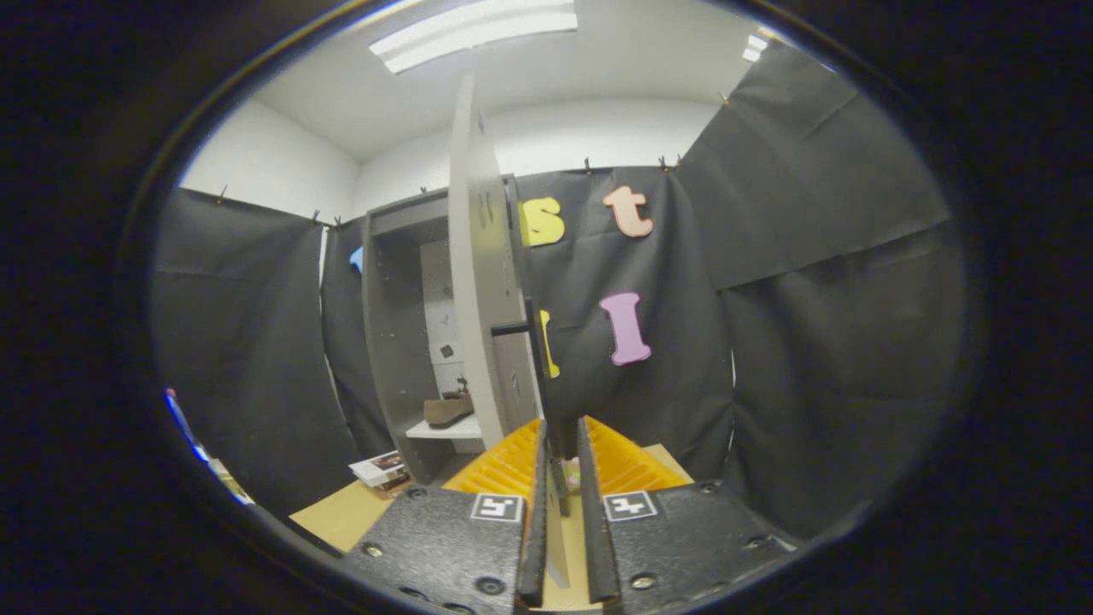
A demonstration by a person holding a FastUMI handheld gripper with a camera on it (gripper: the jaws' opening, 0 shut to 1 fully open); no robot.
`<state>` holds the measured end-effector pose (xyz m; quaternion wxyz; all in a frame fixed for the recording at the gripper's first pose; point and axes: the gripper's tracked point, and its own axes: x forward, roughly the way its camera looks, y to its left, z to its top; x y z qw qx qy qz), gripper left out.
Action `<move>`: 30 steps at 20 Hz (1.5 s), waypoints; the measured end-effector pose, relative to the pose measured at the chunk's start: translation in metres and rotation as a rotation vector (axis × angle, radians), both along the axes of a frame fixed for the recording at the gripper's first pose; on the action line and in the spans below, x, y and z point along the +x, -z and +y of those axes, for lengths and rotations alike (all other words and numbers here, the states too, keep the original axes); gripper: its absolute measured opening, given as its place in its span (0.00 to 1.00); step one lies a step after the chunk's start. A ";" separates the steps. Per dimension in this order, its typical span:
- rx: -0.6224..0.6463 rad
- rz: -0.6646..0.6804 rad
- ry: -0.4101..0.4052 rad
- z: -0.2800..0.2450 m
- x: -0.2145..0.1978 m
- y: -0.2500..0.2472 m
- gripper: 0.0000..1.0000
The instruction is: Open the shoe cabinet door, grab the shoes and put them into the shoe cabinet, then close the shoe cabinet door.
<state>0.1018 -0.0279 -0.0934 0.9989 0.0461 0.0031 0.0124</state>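
Shoe (pixel 447 410) on cabinet (pixel 394 342) shelf, left of door. Door (pixel 487 290) open, edge-on, running straight ahead from gripper (pixel 562 448). Fingers nearly closed astride door's lower edge; grip likely, contact unclear. Closing probably means swinging door leftward toward cabinet.

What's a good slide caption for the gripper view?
Gripper straddles open cabinet door edge; shoe on shelf inside.
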 end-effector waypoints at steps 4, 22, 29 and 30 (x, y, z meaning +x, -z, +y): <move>-0.040 -0.019 0.011 0.005 -0.005 0.007 0.69; -0.110 0.091 -0.201 0.096 0.020 0.096 1.00; -0.117 0.337 -0.198 0.107 0.034 0.181 1.00; -0.120 0.364 -0.207 0.110 0.036 0.190 1.00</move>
